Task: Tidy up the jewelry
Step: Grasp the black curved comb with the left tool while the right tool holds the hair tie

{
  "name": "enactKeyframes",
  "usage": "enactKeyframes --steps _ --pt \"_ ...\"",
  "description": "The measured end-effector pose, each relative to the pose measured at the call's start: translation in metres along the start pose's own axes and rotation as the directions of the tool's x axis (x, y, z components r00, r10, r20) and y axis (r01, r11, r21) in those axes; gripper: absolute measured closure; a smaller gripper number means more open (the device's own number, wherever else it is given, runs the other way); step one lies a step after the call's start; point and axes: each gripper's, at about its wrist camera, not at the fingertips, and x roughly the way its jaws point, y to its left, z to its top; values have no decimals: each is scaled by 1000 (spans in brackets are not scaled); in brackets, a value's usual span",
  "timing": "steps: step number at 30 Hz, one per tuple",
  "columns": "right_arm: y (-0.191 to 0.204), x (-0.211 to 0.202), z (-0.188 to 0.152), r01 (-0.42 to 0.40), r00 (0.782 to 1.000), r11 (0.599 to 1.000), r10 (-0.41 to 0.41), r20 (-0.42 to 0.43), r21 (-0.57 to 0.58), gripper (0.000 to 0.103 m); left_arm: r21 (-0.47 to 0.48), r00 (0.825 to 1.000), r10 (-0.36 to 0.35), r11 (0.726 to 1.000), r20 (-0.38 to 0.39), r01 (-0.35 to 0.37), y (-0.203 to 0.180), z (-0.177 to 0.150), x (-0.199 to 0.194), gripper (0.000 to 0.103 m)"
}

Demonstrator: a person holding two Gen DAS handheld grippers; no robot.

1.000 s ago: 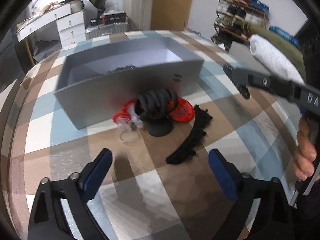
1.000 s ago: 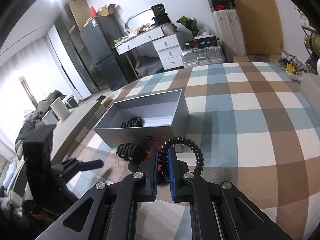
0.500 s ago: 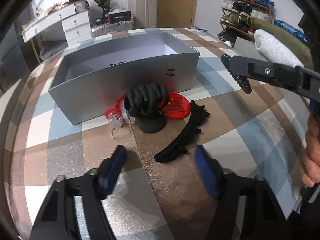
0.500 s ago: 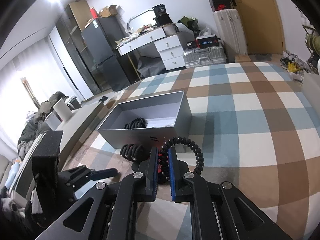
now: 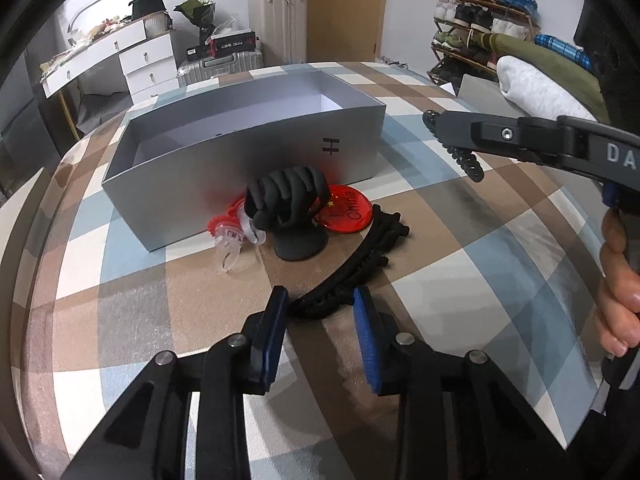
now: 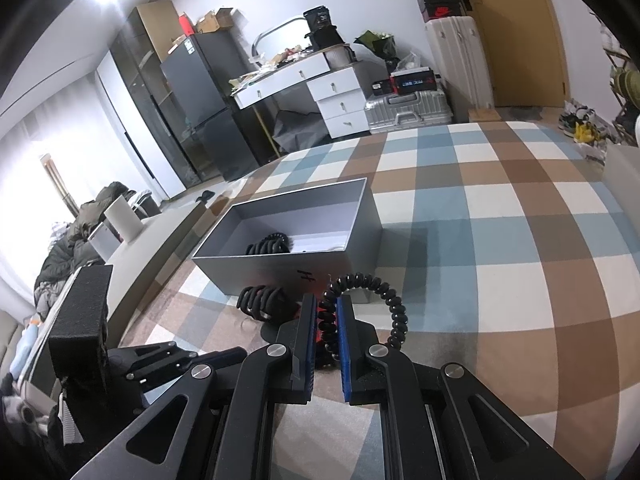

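A grey open box (image 5: 248, 148) stands on the checked cloth; in the right wrist view (image 6: 296, 256) it holds a black coiled piece (image 6: 270, 245). In front of it sit a black fist-shaped stand (image 5: 288, 204), a red China badge (image 5: 348, 210), a clear and red ring (image 5: 226, 240) and a black headband (image 5: 356, 268). My left gripper (image 5: 320, 312) is open, its fingers either side of the headband's near end. My right gripper (image 6: 323, 320) is shut on a black beaded bracelet (image 6: 384, 300), held above the cloth right of the box; it also shows in the left wrist view (image 5: 460, 152).
The checked cloth (image 6: 500, 216) stretches wide to the right of the box. A white desk with drawers (image 5: 132, 56), suitcases (image 5: 276, 28) and a shoe rack (image 5: 472, 20) stand beyond the surface's far edge.
My left gripper has moved forward to the headband and its fingers have narrowed around the near end. My right gripper still holds the bracelet, roughly in place.
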Motion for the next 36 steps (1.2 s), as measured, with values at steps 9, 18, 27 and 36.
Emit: enactKeyframes --steps 9,18,27,36 --pt "2 1 -1 8 1000 1000 -8 4 -6 93 -6 998 -32 999 59 33 6 2 -8 76" --pt "9 6 -3 6 1000 1000 -6 -4 -27 93 -15 993 -72 997 96 74 11 3 -18 76" --pt "12 5 -2 2 1000 999 -1 4 -38 93 -31 987 -88 995 136 93 16 5 -25 76" --pt "12 4 -1 -1 1000 999 1 13 -32 93 -62 979 -112 990 173 124 28 7 -31 76"
